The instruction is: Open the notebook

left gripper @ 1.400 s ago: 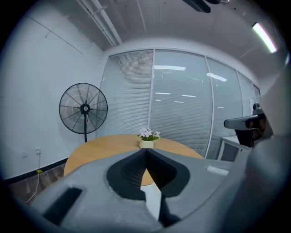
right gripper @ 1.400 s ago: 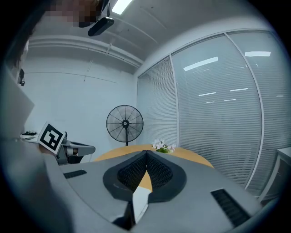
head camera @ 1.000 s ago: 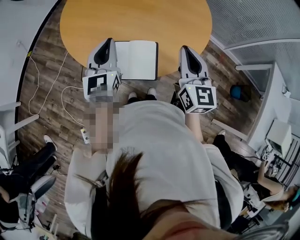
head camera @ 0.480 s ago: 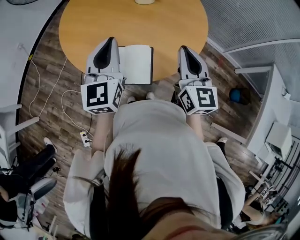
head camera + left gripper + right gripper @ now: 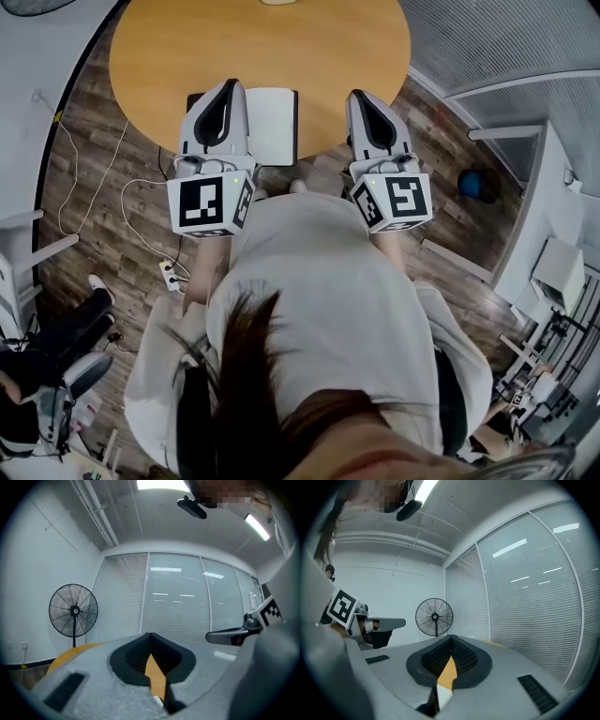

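Note:
The notebook lies open near the front edge of the round orange table, showing a white page. A dark strip, perhaps its cover, shows to the left of my left gripper. My left gripper hangs over the notebook's left half, pointing level. Its jaws are shut and hold nothing. To the right of the notebook my right gripper is also level, shut and holding nothing. Through each gripper's closed jaws I see a sliver of table and a bit of white.
A standing fan and a glass wall with blinds lie beyond the table. Cables and a power strip are on the wooden floor at the left. A blue object sits at the right, and another person's legs at the lower left.
My left gripper has risen and shifted right, and now covers the left part of the notebook. The right gripper has hardly moved. The notebook stays open.

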